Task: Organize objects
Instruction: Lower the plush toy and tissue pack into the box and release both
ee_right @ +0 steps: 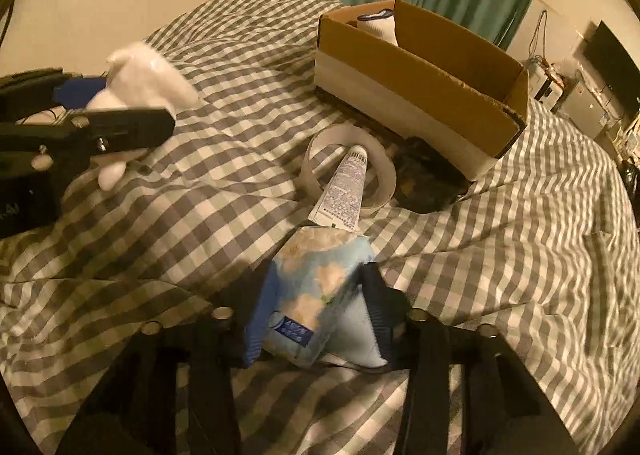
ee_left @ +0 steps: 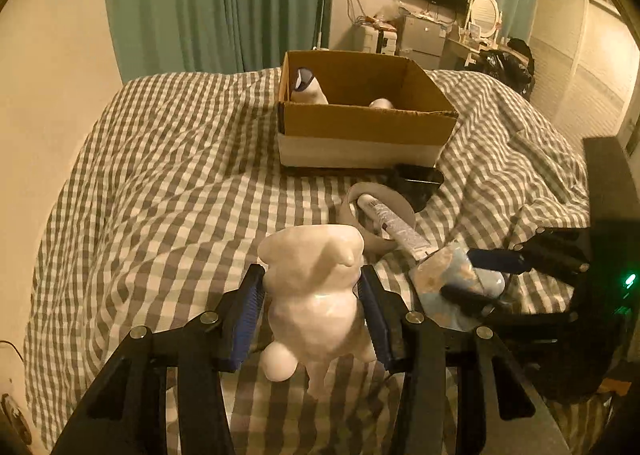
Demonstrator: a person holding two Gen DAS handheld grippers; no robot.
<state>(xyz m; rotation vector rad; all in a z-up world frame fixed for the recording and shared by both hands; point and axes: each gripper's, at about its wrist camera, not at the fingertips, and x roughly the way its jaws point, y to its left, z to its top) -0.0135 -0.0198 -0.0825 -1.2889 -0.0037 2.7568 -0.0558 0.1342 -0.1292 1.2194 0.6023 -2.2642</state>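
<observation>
My left gripper is shut on a white glossy figurine and holds it above the checked bedspread; the figurine also shows at the left of the right wrist view. My right gripper is shut on a light blue printed packet, which shows in the left wrist view too. An open cardboard box sits farther back on the bed, with a white sock and a white round object inside. The box also appears in the right wrist view.
A white tube lies across a white tape ring just ahead of the packet. A dark object rests against the box front. The grey-and-white checked bedspread is rumpled. Green curtains, a TV and furniture stand behind.
</observation>
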